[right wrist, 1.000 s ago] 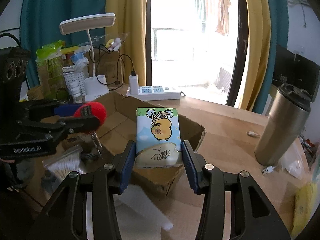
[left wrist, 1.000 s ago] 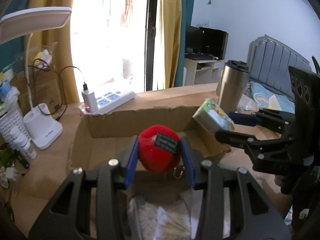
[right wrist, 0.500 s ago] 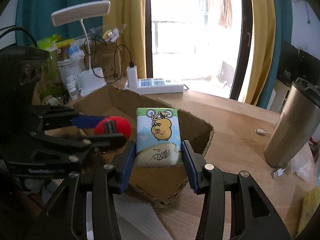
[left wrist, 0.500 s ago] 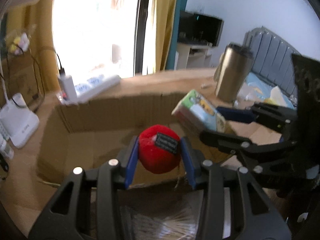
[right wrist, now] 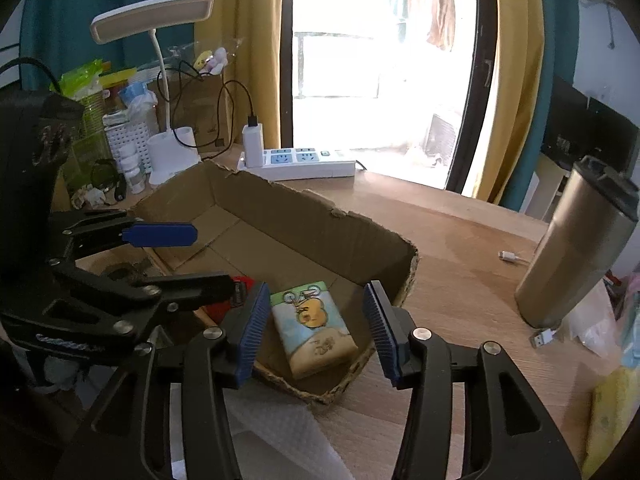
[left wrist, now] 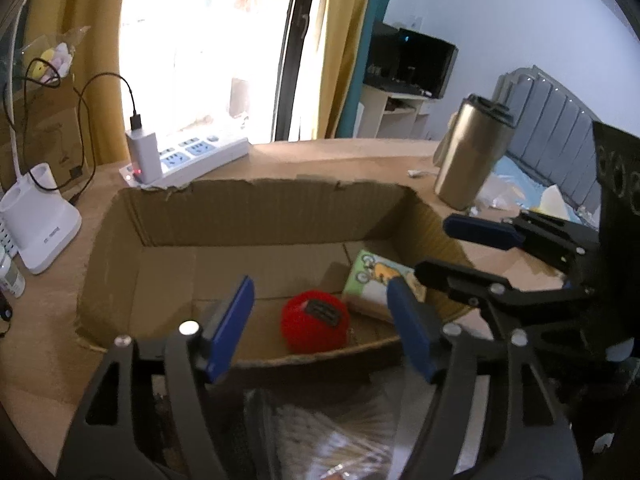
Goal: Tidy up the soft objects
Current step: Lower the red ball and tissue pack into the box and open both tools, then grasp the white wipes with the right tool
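Both of your grippers have just let go: a second ago the left gripper was clamped on the red plush ball and the right gripper was clamped on the tissue pack, each held above the cardboard box; now both sets of jaws are spread wide with nothing between them, and both things lie on the box floor. From the left wrist view you can see the ball resting near the front wall of the box, its black label facing up, with the tissue pack just beside it toward the right corner, lying slightly tilted with its cartoon print up. The right wrist view confirms the pack sits flat in the near corner, apart from either blue pad, while the ball is mostly hidden behind your left gripper's fingers. That means these two soft items look placed, and I judge this part of the job done. Your grippers hang just above the box, close to each other, so mind they do not knock together when you lift away. A crinkly clear bag shows below your left gripper, outside the box; it may be the next soft thing to gather, though I cannot tell what it holds
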Motion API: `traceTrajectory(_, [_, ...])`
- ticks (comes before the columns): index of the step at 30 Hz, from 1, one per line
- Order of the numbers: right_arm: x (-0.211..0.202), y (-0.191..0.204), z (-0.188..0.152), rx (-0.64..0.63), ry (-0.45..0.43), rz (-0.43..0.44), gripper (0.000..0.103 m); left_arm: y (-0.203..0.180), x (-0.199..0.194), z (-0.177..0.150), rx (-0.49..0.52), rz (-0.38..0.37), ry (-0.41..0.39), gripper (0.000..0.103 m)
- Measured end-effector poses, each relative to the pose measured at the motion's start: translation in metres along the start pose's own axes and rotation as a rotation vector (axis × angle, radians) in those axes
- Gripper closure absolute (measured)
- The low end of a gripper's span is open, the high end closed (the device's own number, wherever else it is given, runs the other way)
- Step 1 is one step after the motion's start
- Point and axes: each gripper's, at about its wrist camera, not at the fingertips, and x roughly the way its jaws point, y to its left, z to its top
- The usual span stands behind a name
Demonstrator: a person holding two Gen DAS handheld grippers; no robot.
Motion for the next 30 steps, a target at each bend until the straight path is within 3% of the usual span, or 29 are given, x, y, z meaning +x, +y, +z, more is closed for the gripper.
traceTrajectory(20, [-0.050, 0.037, 0.004, -0.027, -0.045, -0.052, 0.044, 0.018, -0.086, -0.024, -0.039, 0.024, -0.140, 0.027])
traceTrajectory(25, [-0.056, 0.040, -0.004, -0.021, -0.040, -0.059, 0.037, 0.028, -0.097, -0.034, -0.064, 0.040, -0.150, 0.024])
traceTrajectory(30, [-0.059, 0.041, -0.011, -0.014, -0.023, -0.063, 0.037, 0.035, -0.105, -0.048, -0.090, 0.057, -0.149, 0.022])
